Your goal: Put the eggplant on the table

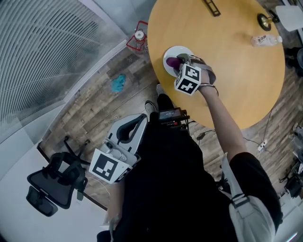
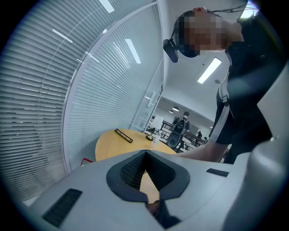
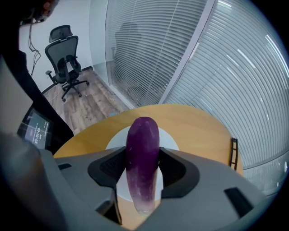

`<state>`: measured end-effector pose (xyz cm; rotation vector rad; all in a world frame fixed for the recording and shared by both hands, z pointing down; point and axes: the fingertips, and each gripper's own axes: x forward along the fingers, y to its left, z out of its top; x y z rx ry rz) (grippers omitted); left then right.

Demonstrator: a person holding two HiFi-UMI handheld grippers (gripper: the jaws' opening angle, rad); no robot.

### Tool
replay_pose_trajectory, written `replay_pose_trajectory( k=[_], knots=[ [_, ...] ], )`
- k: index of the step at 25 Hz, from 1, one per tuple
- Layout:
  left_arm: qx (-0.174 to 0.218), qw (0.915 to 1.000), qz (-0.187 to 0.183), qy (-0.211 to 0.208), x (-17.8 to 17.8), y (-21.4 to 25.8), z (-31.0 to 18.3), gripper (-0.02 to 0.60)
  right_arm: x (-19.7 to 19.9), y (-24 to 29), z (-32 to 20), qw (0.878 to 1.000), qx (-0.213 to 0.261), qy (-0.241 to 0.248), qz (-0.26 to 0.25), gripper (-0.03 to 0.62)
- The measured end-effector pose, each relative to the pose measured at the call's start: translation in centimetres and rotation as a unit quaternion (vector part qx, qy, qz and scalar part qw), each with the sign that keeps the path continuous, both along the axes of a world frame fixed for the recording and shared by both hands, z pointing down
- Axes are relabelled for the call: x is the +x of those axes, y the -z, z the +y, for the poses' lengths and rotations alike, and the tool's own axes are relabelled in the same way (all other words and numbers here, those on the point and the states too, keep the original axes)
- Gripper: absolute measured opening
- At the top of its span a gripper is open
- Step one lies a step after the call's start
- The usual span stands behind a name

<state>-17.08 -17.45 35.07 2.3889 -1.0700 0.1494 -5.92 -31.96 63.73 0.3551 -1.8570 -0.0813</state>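
Note:
A purple eggplant [image 3: 142,158] stands up between the pads of my right gripper [image 3: 142,154], which is shut on it. It hangs just over a white plate [image 3: 168,137] on the round wooden table [image 3: 194,122]. From the head view the right gripper [image 1: 182,60] is over the plate [image 1: 169,53] near the table's [image 1: 227,71] left edge, and only a bit of the eggplant [image 1: 172,62] shows. My left gripper [image 1: 138,123] is held low by the person's waist, off the table. In its own view the left gripper [image 2: 145,153] has its jaws together with nothing between them.
A clear bottle [image 1: 265,40], a brass object [image 1: 263,20] and a black strip [image 1: 211,6] lie at the table's far side. A black office chair [image 1: 54,182] stands on the wooden floor at lower left. A red wire item [image 1: 137,40] and a blue cloth [image 1: 118,82] sit on the floor.

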Motion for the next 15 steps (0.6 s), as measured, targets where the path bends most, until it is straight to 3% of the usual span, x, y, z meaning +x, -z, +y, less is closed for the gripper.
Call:
replay_pose_trajectory(
  k=[15],
  knots=[
    [-0.005, 0.9999, -0.002, 0.012, -0.4, -0.28, 0.31, 0.011, -0.44, -1.06, -0.86, 1.0, 0.001, -0.002, 0.002, 0.229]
  ],
)
